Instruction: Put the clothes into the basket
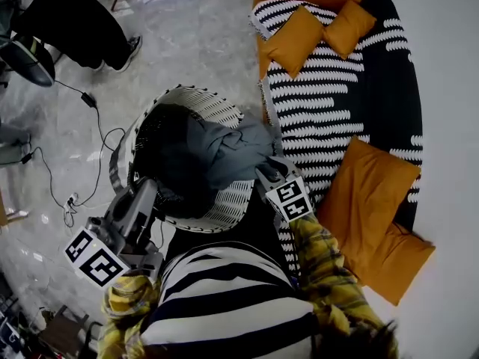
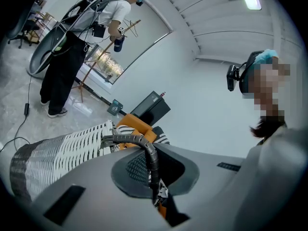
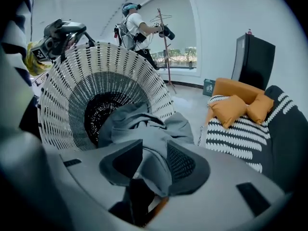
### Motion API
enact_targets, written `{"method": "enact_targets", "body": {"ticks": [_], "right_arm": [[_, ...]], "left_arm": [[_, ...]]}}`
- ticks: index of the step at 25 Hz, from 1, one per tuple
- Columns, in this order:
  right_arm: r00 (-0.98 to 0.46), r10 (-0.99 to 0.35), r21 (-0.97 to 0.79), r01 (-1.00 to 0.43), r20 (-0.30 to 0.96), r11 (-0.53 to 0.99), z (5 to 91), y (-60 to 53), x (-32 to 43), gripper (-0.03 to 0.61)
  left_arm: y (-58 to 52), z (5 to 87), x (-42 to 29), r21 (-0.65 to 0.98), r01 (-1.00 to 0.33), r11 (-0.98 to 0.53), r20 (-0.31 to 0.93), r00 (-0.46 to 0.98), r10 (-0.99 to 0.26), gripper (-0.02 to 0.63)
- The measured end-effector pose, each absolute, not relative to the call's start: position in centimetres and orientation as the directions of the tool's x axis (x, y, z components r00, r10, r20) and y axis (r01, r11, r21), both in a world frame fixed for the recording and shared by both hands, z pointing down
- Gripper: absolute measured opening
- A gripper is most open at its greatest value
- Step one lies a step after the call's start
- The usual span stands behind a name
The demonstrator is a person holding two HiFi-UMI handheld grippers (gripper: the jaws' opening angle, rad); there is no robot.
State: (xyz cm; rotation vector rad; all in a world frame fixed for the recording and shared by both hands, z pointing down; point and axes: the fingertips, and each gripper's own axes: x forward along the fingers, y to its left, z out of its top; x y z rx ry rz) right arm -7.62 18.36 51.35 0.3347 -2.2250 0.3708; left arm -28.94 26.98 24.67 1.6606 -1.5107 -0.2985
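Grey garment — over basket rim

The basket is white woven lattice that looks like plastic, faintly shiny, with dark mesh inside. The garment is soft, matt grey cloth, heavily creased. My right gripper and left gripper have smooth, matt grey plastic shells, and my pads are dark with a fine grid texture. The floor looks like glossy polished stone. The sofa cover is striped fabric, and the cushions are matt orange cloth.
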Motion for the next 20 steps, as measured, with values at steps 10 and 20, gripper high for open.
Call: {"method": "enact_targets", "body": {"ticks": [10, 20], "right_arm": [[-0.576, -0.057, -0.238, -0.422, 0.815, 0.875, 54.9, 19.9, -6.4, 0.176], [-0.523, -0.065, -0.198, -0.432, 0.850, 0.880, 56.5, 20.6, -6.6, 0.050]], "left_arm": [[26.9, 24.6, -28.8, 0.684, -0.725, 0.087, 0.378, 0.250, -0.891, 0.014], [26.7, 24.9, -28.6, 0.663, -0.745, 0.070, 0.386, 0.261, -0.885, 0.014]]}}
